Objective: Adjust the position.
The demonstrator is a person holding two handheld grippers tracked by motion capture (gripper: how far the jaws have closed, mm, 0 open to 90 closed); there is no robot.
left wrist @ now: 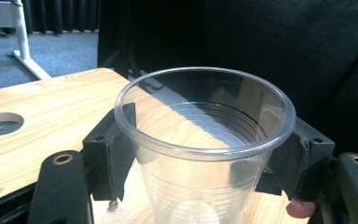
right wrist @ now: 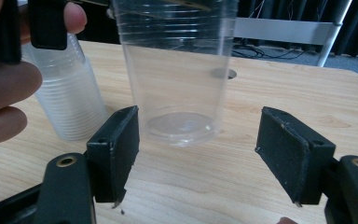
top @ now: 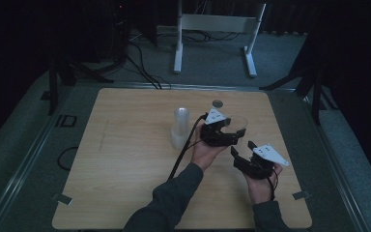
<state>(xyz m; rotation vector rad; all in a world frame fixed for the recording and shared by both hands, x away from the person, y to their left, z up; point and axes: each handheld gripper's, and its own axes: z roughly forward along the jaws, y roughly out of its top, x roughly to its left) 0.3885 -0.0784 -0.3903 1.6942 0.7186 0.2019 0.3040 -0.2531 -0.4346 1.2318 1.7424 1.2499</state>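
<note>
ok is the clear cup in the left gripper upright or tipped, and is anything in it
Upright and empty. The clear cup has its rim on top and its base facing the table; the wood shows clearly through it. The left gripper clamps its sides.

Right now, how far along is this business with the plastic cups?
Done, it seems: one clear cup is apart from the stack of cups on the table. In hand: the left gripper is clamped on that cup just under its rim, while the right gripper sits open before its base, touching nothing. Left, probably: setting the cup down and taking more from the stack; where it should go I cannot tell.
</note>
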